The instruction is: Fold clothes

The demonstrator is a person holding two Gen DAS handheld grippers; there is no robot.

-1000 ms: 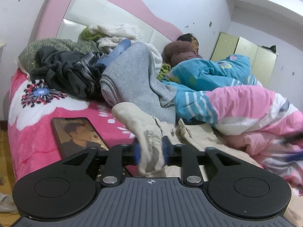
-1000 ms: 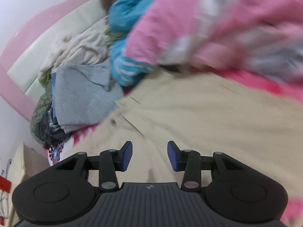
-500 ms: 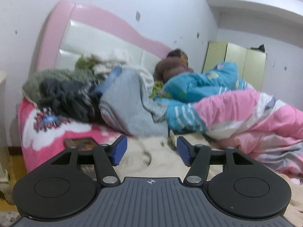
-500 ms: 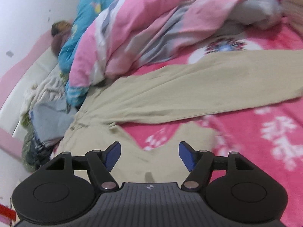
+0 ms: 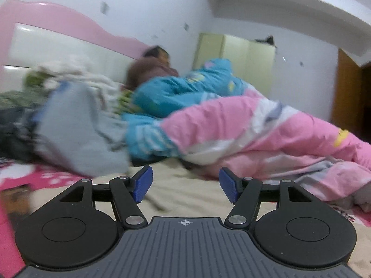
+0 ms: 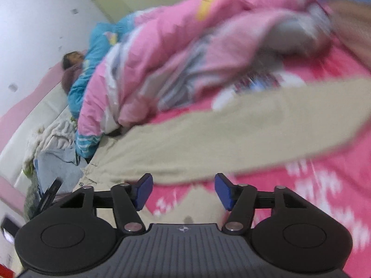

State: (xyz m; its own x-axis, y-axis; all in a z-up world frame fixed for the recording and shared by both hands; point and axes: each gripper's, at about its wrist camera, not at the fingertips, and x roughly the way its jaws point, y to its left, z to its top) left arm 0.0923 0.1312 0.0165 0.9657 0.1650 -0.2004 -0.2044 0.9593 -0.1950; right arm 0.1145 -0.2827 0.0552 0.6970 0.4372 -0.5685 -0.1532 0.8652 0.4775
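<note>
A: Nearest first: state of the left gripper (image 5: 185, 182)?

B: Half open, gripping nothing; jaws just been opening, only cloth lying beyond the gap. Held low, close to level, over the waist end of the beige trousers (image 5: 183, 193).

A: And the right gripper (image 6: 183, 191)?

B: Partly open too, and empty. Jaws just been closing a little, nothing pinched. Tilted down toward the fork of the trousers, one leg under the tool, the other leg (image 6: 208, 134) running away to the right across the pink floral bedspread (image 6: 320, 185).

A: Step in hand, then?

B: Probably between grasps: trousers spread flat on the bed, no fold visible yet. Likely next, one leg onto the other.

A: Needing what?

B: A pinch on the leg's edge at both ends, catching trouser cloth only, not the bedspread beneath. Then a lift and carry across, both hands together.

A: Anything in the way further back?

B: Pink quilt (image 5: 243, 125) crowding the far side of the trousers, apparently touching. Grey garment (image 5: 76, 134) just beyond the waist. Farther still, a person (image 5: 157, 63) lying by the headboard (image 5: 58, 37). Too blurred for more.
</note>
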